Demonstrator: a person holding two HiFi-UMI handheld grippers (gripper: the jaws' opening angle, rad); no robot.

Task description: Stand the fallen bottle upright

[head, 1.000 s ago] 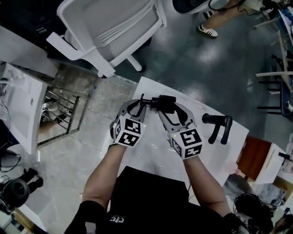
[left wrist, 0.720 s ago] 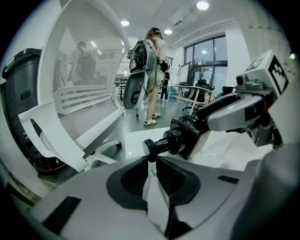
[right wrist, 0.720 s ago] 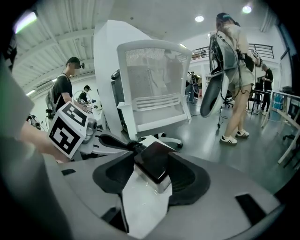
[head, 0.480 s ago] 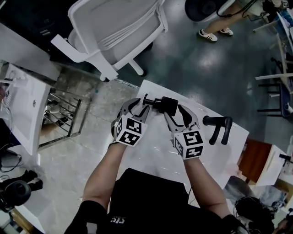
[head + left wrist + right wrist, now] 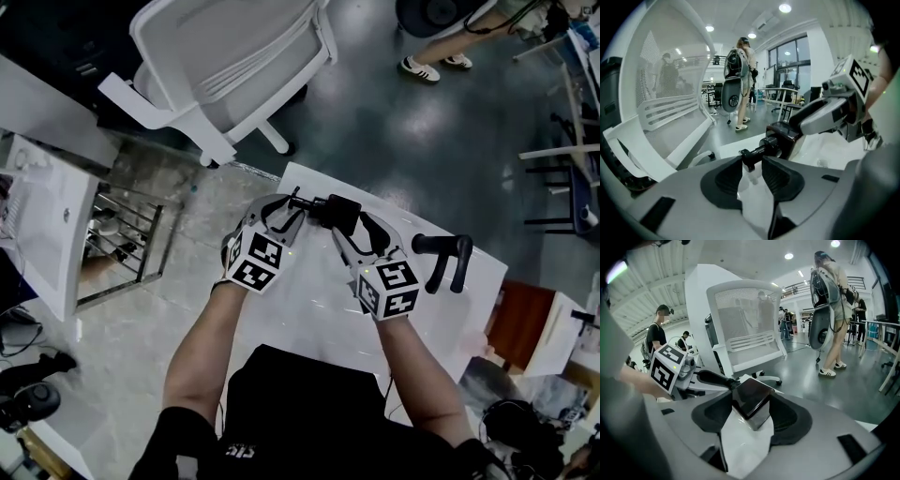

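Down at the bottom of the head view you've got the person's forearms [image 5: 216, 347] coming up from a black shirt [image 5: 309, 394], a gripper in each hand, over a white table [image 5: 319, 314]. The left gripper [image 5: 289, 208] sits left of centre and the right gripper [image 5: 349, 225] is just to its right. Their tips nearly meet near the table's far edge.

The bottle [image 5: 339, 212] is right there between them. It's a dark, squarish pump bottle lying on its side, not upright yet, with its pump head [image 5: 301, 200] pointing toward the left of the frame.

In the left gripper view the pump head pokes in between the jaw tips. Those jaws are apart and have just been easing in a touch, but there's a gap beside the pump, so it's loose, not clamped.

In the right gripper view the bottle's boxy body sits between the jaw tips, turned corner-on. Those jaws have just been opening and are spread wide around it, let go rather than squeezing.

Further right on the table, well apart from the bottle, lies a black curved handle-shaped thing [image 5: 446, 255]. Past the table, upper left, there's a white office chair [image 5: 234, 66] on a dark glossy floor [image 5: 394, 122], and a white desk [image 5: 42, 220] at the left edge. Way up at the top right are someone's sneakers [image 5: 419, 67].
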